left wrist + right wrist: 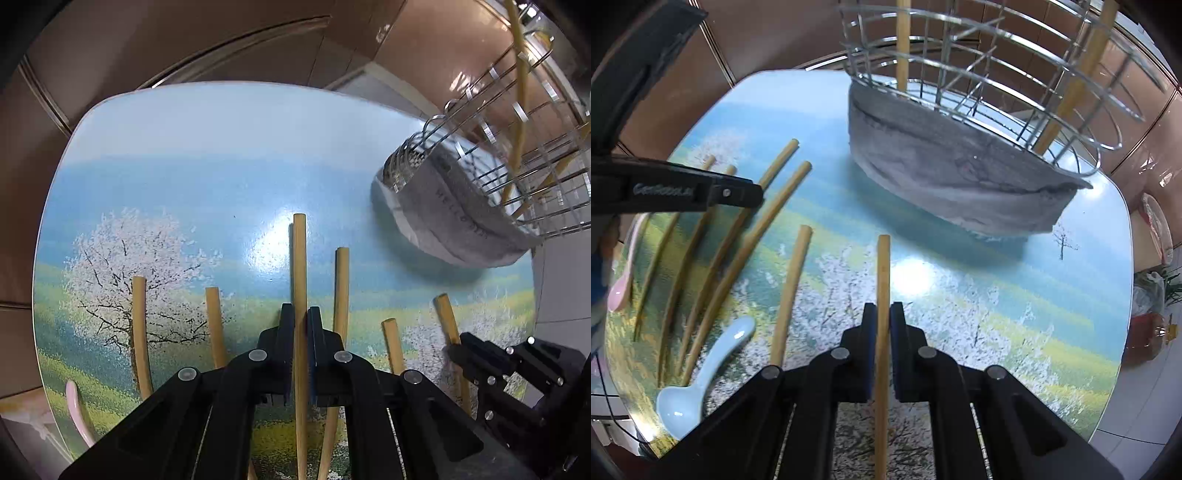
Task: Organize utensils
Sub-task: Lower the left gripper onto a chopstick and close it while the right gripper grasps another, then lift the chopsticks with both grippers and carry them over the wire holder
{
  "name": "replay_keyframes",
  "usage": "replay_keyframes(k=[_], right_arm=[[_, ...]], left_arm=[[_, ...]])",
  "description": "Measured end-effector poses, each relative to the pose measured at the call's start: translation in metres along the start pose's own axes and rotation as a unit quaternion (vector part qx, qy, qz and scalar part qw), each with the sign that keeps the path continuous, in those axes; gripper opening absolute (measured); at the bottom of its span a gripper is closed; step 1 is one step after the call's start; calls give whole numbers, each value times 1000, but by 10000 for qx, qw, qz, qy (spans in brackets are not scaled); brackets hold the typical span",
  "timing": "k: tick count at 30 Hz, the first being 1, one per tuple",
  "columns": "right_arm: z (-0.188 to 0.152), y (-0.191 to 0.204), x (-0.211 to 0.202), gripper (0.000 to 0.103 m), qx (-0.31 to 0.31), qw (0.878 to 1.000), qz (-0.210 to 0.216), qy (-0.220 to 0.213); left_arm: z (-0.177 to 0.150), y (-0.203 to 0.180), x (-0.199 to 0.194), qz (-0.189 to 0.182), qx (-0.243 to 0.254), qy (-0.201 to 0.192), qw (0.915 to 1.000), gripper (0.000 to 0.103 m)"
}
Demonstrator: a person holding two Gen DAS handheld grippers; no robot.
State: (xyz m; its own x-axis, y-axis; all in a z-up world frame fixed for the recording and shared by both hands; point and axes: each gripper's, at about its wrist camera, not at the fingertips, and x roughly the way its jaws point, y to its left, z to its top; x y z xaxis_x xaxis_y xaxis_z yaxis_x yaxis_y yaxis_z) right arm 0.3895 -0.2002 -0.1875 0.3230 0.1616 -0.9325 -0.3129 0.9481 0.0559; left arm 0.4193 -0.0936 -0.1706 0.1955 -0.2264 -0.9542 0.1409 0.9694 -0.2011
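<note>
**Inspector A:** The left gripper (pixel 300 321) is seen clamped on 1 chopstick (pixel 300 280). The stick is pale bamboo, straight and blunt-ended, and is pinched between the dark pads with its end projecting past the fingertips. The tabletop (pixel 207 147) beneath is glossy and printed with blossom trees, green slopes and blue sky.

**Inspector B:** The same is recorded for the right gripper (pixel 882 314): its jaws are closed on a second chopstick (pixel 883 280) of the same colour and form. 5 further sticks (pixel 738 236) are laid loose on the table to its left, roughly parallel, the nearest (pixel 792 291) just beside the jaws.

**Inspector A:** Spoons noted?

**Inspector B:** 2. A pale blue spoon (pixel 701 376) is lying near the table's near left edge, bowl toward the camera. A pink spoon (pixel 624 284) is partly hidden at the far left.

**Inspector A:** The rack?

**Inspector B:** A wire rack (pixel 979 85) is standing on a grey cloth (pixel 942 181) at the far side of the table, well apart from both grippers. 2 chopsticks (pixel 903 44) are already stood upright inside it.
</note>
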Motion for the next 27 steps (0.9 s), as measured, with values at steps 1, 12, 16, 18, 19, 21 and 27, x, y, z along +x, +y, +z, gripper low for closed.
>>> replay_keyframes(k=[1,12,16,18,19,21,27], right_arm=[[-2,1,-5,7,-16,10000,0,-80],[-41,16,-87,6,145,9948,56,-1010],[-58,20,-117,6,209,9916,47,-1276],[-64,21,-129,6,235,9899,31,-1399],[-68,21,-140,6,241,9887,13,-1479],[-74,21,-156,6,250,9864,-12,-1622],[-75,24,-212,6,278,9752,-148,-2192]], left_arm=[[-2,4,-7,-7,1,-76,10000,5],[-43,12,-103,-255,-52,-1049,9941,5],[-63,9,-132,-317,-34,-1271,9914,5],[-69,5,-143,-345,-33,-1384,9898,5],[-75,4,-154,-365,-27,-1478,9883,5],[-78,-1,-167,-419,-21,-1594,9863,5],[-85,-16,-223,-645,62,-2134,9748,5]])
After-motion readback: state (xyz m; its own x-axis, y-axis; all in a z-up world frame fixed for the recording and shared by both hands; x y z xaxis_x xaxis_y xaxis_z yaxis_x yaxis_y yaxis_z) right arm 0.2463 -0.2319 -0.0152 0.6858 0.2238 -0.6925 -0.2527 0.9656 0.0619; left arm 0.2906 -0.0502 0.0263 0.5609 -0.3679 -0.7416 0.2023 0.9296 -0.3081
